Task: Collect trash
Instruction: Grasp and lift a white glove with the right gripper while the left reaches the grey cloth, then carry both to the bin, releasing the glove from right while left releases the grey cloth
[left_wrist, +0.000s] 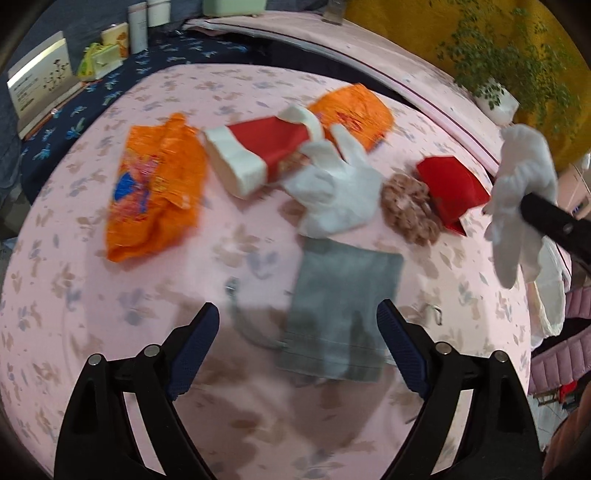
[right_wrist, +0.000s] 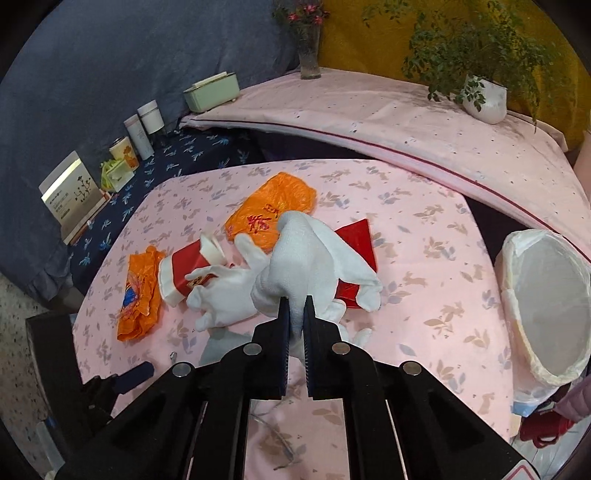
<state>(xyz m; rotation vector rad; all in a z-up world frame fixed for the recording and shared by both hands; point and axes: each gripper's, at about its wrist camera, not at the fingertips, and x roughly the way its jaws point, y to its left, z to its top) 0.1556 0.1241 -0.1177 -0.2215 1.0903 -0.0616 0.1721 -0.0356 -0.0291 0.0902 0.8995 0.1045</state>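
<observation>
On the counter (right_wrist: 424, 266), spread with a pink floral cloth, the litter lies in a loose band: a crumpled orange plastic bag (left_wrist: 155, 188) at the left, a red and white carton (left_wrist: 255, 155) on its side next to it, a second orange bag (left_wrist: 351, 110) behind the carton, and a white glove (left_wrist: 332, 195) resting against the carton's open end. Right of that glove sit a brownish scrunchie (left_wrist: 410, 210) and a red envelope (left_wrist: 450, 188), touching each other. A grey cloth pouch (left_wrist: 340, 314) lies nearer, just ahead of the left gripper (left_wrist: 299, 328), whose jaws stand wide open above the cloth with nothing between them. The right gripper (right_wrist: 295, 314) has its jaws pinched tight on a second white glove (right_wrist: 314, 254), which hangs lifted off the counter above the red envelope. A bin lined with a white bag (right_wrist: 546, 306) stands at the counter's right edge, well apart from the held glove. Behind, on a dark blue cloth, stand tins and boxes; a potted plant (right_wrist: 484, 96) sits on the farther pink surface
</observation>
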